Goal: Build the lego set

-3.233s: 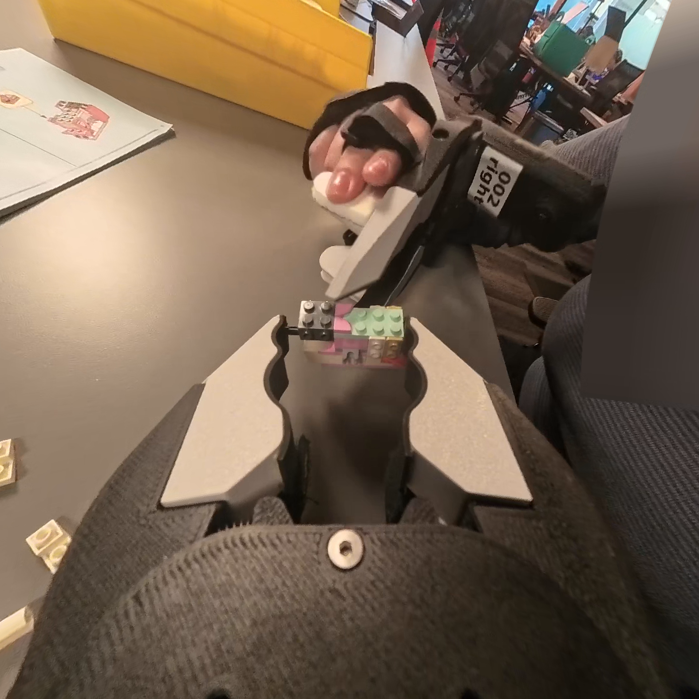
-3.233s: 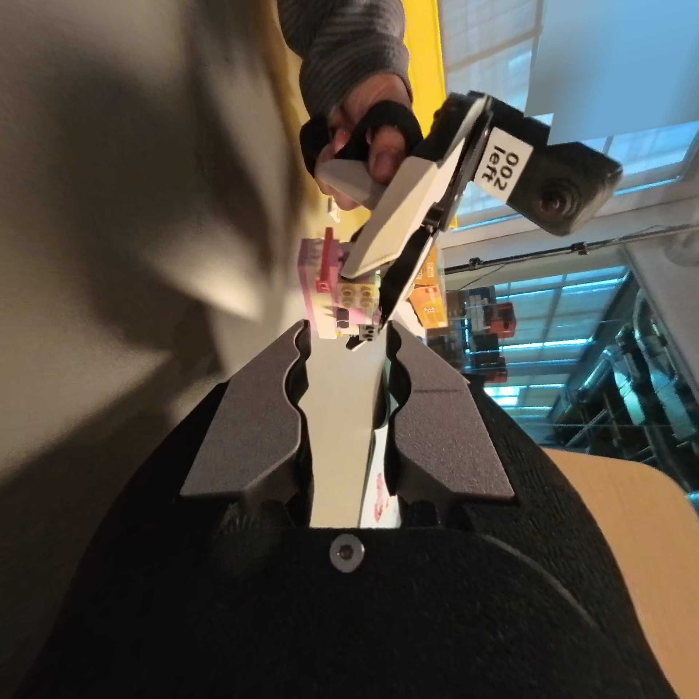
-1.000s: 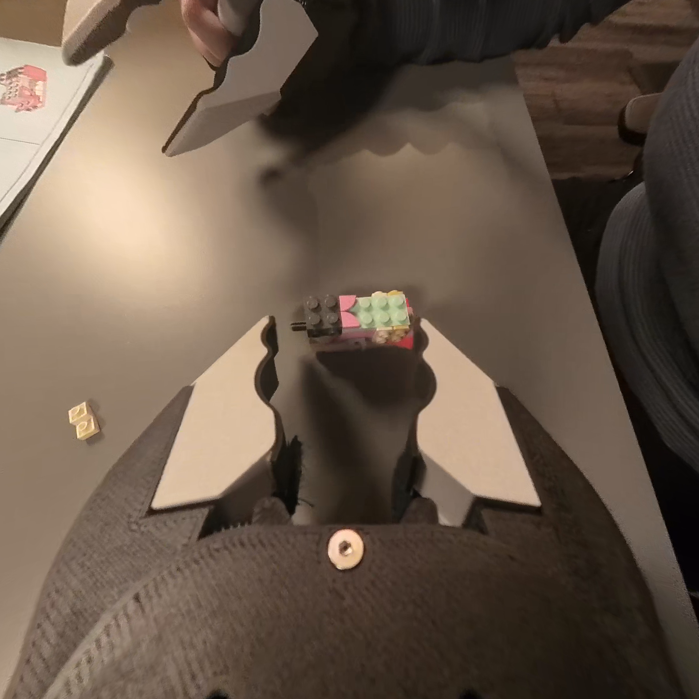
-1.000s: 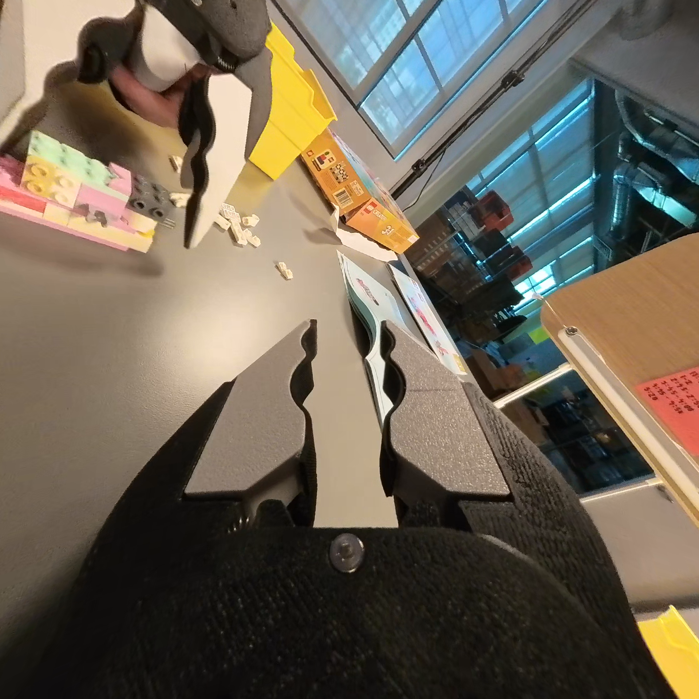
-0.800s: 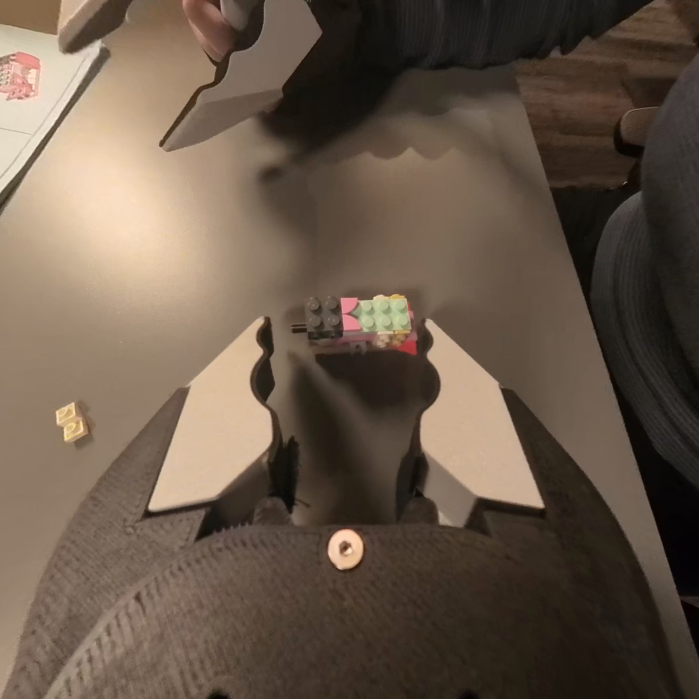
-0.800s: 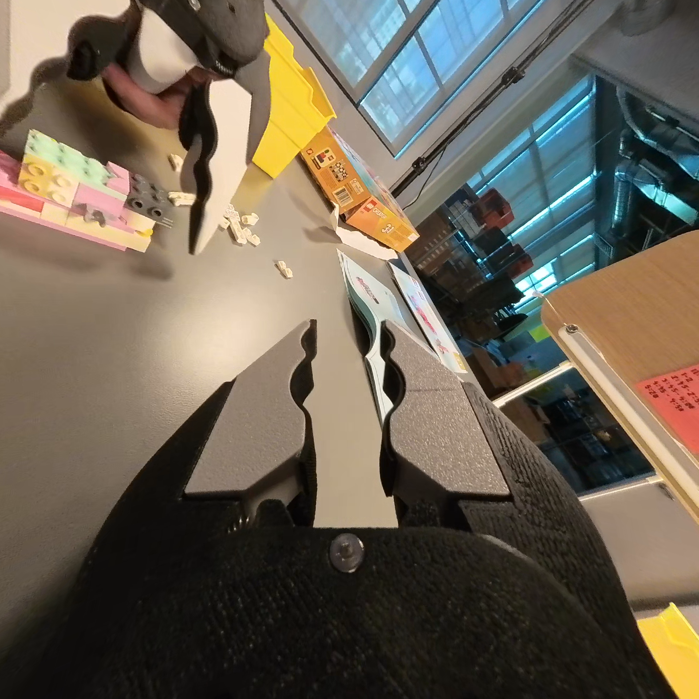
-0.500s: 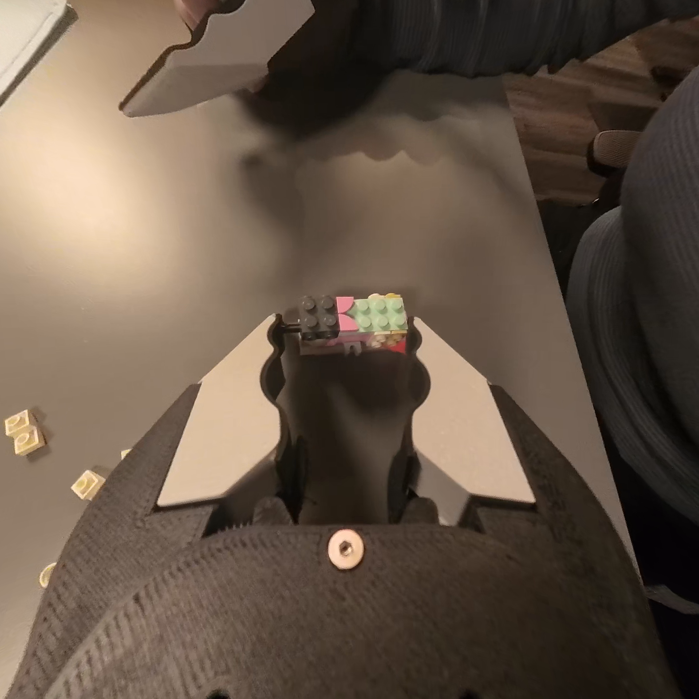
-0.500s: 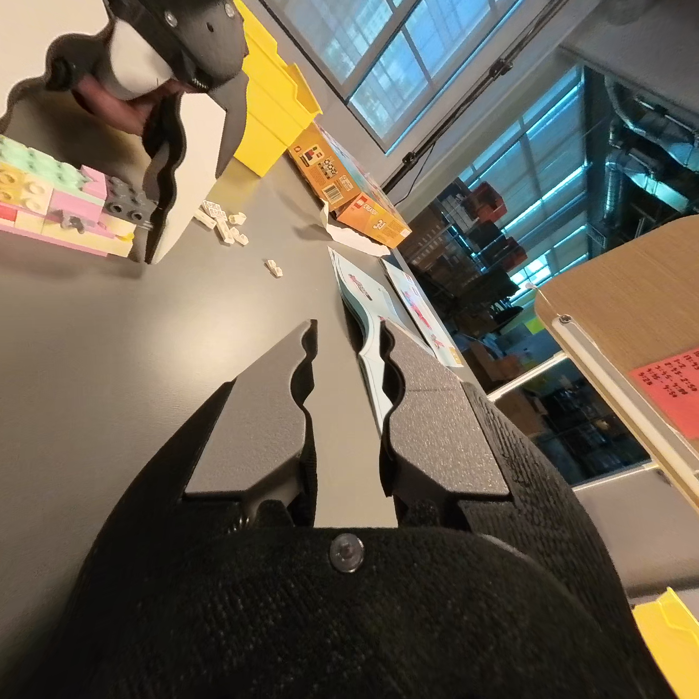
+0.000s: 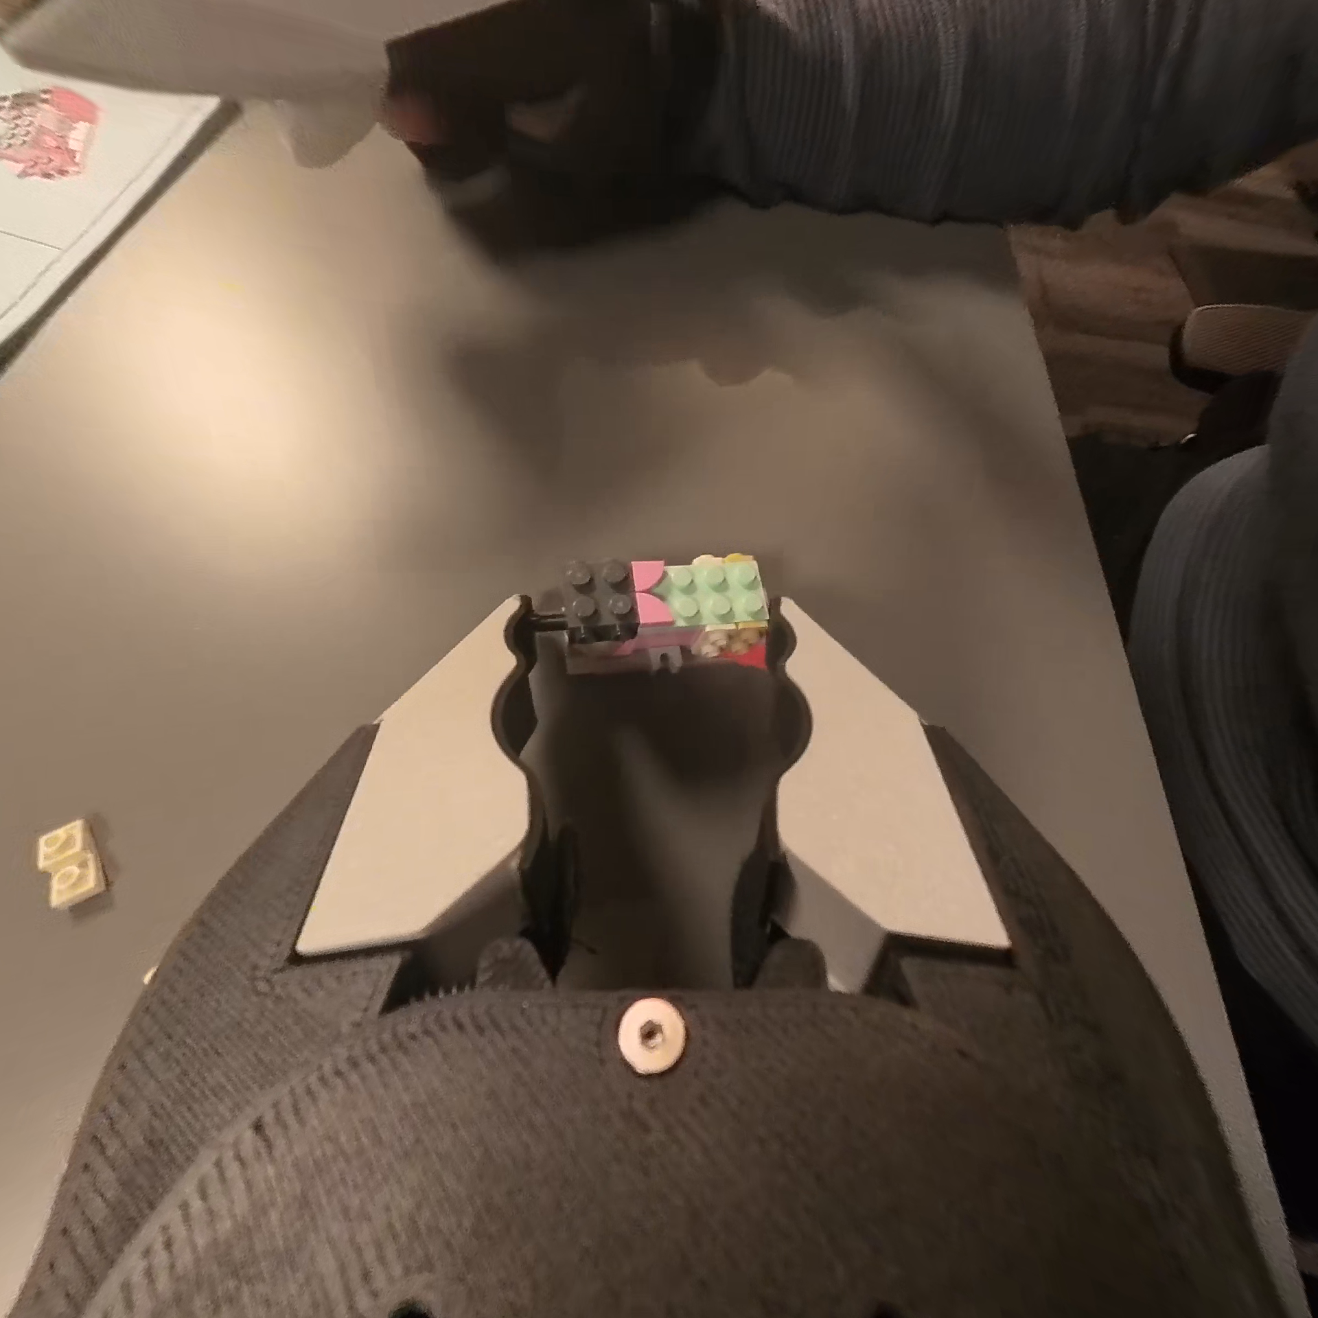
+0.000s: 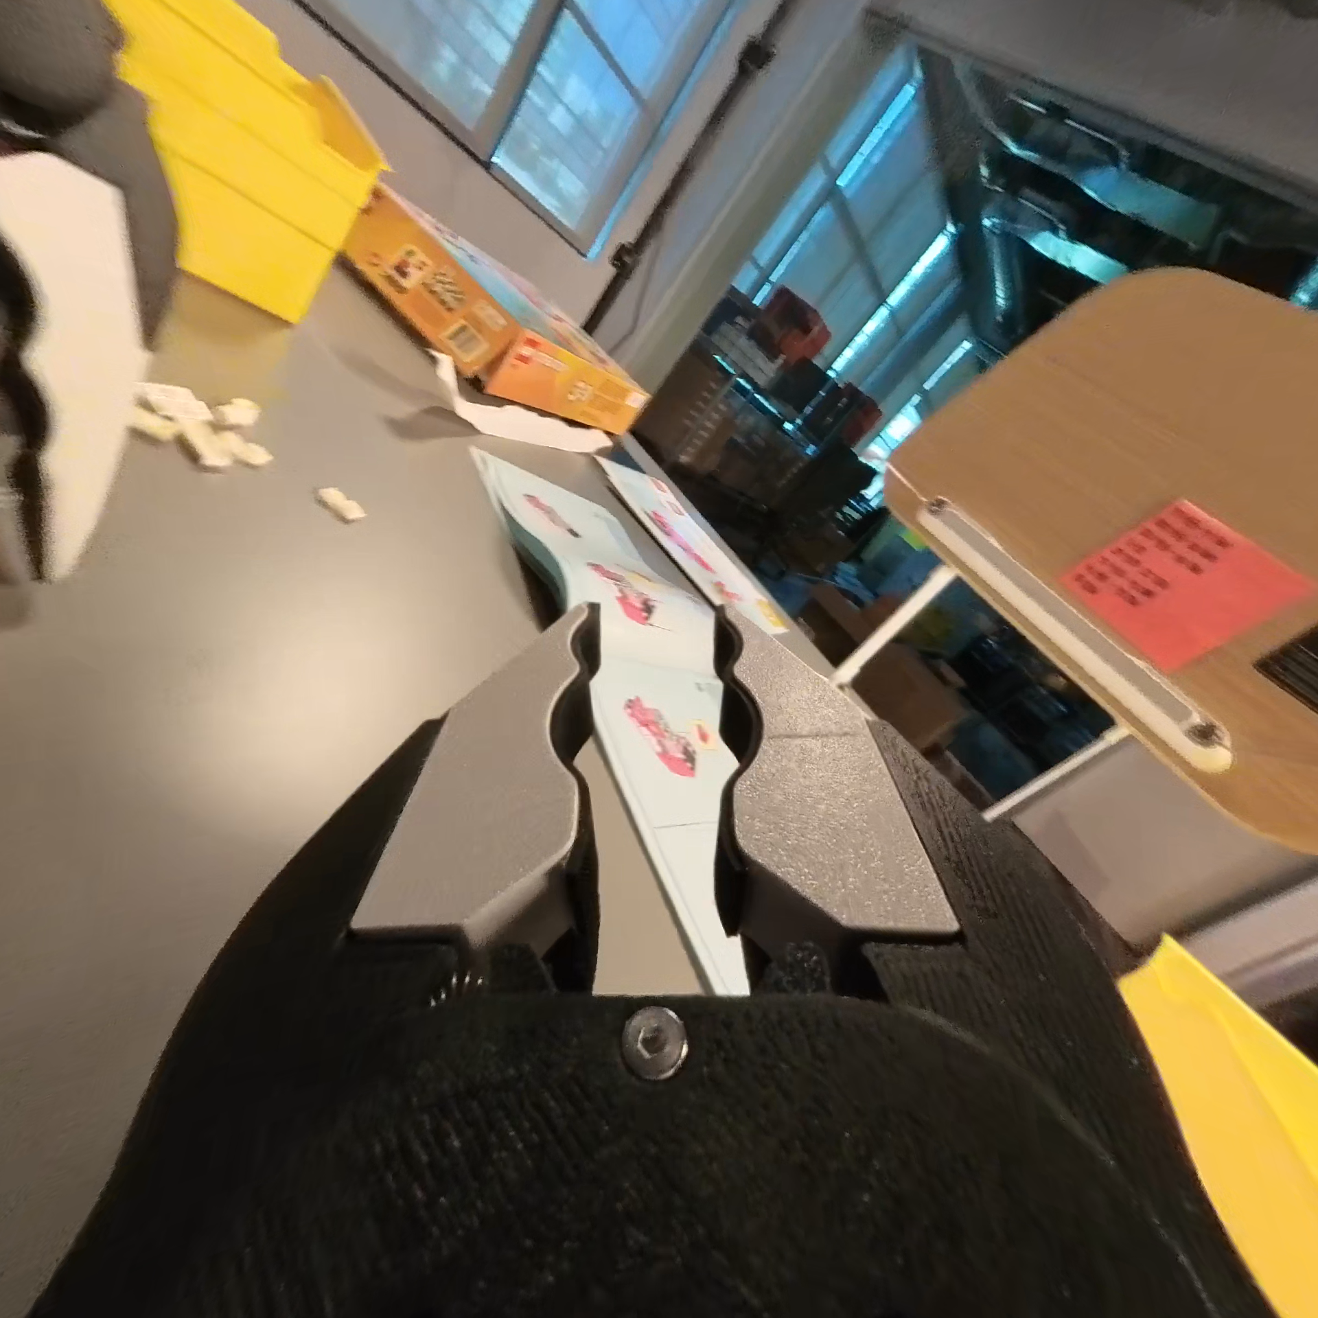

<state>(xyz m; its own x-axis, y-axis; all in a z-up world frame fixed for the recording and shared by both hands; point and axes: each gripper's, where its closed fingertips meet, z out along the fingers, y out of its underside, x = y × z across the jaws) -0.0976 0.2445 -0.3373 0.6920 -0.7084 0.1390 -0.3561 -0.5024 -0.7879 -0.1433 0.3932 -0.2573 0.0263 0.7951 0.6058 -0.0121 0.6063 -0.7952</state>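
Note:
My left gripper is shut on a small brick assembly with a dark grey block, pink pieces and a mint green plate on top. It holds the assembly by its ends just above the grey table. My right gripper is partly open with nothing between its fingers. It hovers above an open instruction booklet on the table. The gloved hand carrying the right gripper shows blurred at the top of the left wrist view. One finger of the left gripper shows at the left edge of the right wrist view.
Two cream plates lie left of my left gripper. Several loose cream bricks, a yellow bin and an orange box are on the table. The table edge and a chair are to the right.
My left fingers closed on the ends of the brick assembly and now carry it. My right gripper let go of the assembly earlier and swung away over the booklet, still partly open.

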